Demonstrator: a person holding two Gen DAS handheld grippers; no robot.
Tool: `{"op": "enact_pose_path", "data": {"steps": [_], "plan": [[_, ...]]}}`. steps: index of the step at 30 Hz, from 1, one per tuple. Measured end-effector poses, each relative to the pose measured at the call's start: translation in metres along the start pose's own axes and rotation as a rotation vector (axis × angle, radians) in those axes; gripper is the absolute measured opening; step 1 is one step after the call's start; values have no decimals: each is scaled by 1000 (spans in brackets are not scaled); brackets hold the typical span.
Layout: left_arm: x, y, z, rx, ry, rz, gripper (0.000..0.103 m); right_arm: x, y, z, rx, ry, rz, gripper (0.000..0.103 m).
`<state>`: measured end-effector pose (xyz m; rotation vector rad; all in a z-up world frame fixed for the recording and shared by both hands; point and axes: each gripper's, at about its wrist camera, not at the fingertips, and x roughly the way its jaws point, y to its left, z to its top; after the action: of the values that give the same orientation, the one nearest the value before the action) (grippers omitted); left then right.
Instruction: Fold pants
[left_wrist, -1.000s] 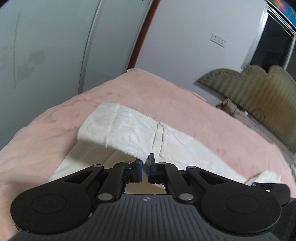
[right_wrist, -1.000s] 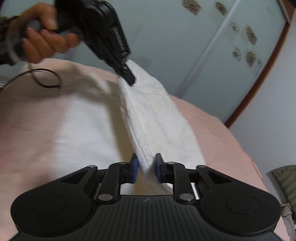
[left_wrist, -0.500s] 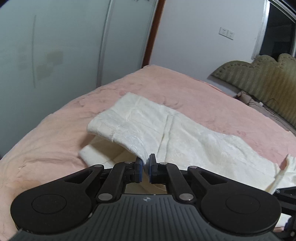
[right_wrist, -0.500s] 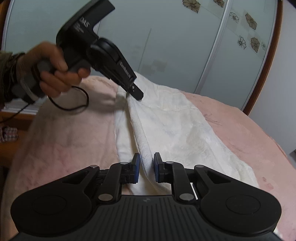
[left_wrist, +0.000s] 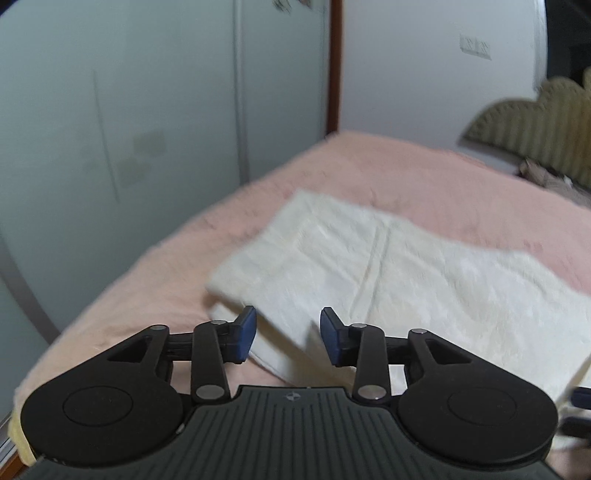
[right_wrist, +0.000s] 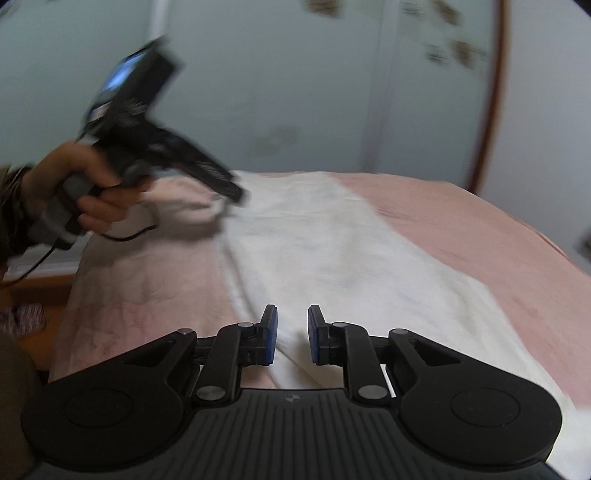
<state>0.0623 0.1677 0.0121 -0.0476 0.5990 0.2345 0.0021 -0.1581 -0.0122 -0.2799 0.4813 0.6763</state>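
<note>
Lying folded, pants (left_wrist: 388, 266) (bed (left_wrist: 369, 170) beneath), wardrobe (left_wrist: 147, 92) behind

Likely a home bedroom: pink-covered bed (left_wrist: 369, 173), padded headboard (left_wrist: 532, 136), sliding wardrobe doors (left_wrist: 147, 92)

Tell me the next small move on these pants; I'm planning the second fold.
Probably bring both grippers to one short end of the pants and pinch it. The left gripper and right gripper are both open, and the pants lie folded lengthwise, flat on the pink blanket.
</note>
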Motion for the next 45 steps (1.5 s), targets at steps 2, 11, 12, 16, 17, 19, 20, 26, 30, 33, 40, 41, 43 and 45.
{"op": "enact_pose_path", "data": {"steps": [2, 11, 12, 16, 17, 19, 20, 26, 30, 33, 40, 41, 43, 45], "plan": [[-12, -5, 5, 9, -71, 42, 47, -15, -18, -15, 76, 26, -91, 17], [-22, -86, 9, 196, -63, -337, 69, -86, -65, -89, 446, 106, -298, 17], [-21, -99, 7, 224, -41, -392, 69, -95, -70, -90, 471, 83, -323, 18], [-18, -149, -1, 324, 24, -579, 69, -120, -105, -82, 525, -5, -456, 21], [-11, -160, -6, 350, 37, -618, 69, -124, -120, -78, 535, -34, -491, 29], [-9, -180, -13, 405, 46, -674, 68, -133, -158, -72, 575, -85, -564, 55], [-4, -189, -20, 431, 50, -692, 68, -131, -175, -68, 591, -101, -590, 76], [15, -222, -46, 486, 115, -748, 56, -89, -294, -67, 795, -29, -655, 79], [15, -228, -48, 496, 86, -775, 53, -41, -354, -84, 937, 216, -746, 79], [19, -230, -48, 501, 80, -799, 53, -16, -361, -82, 852, 288, -798, 93], [22, -234, -51, 508, 46, -835, 62, -18, -360, -85, 772, 263, -789, 30], [20, -234, -52, 511, 44, -835, 62, -26, -362, -89, 811, 232, -773, 23], [21, -237, -50, 514, 53, -841, 58, -41, -364, -95, 868, 177, -756, 16], [22, -241, -49, 519, 73, -852, 37, -55, -361, -100, 904, 107, -746, 13]]}}
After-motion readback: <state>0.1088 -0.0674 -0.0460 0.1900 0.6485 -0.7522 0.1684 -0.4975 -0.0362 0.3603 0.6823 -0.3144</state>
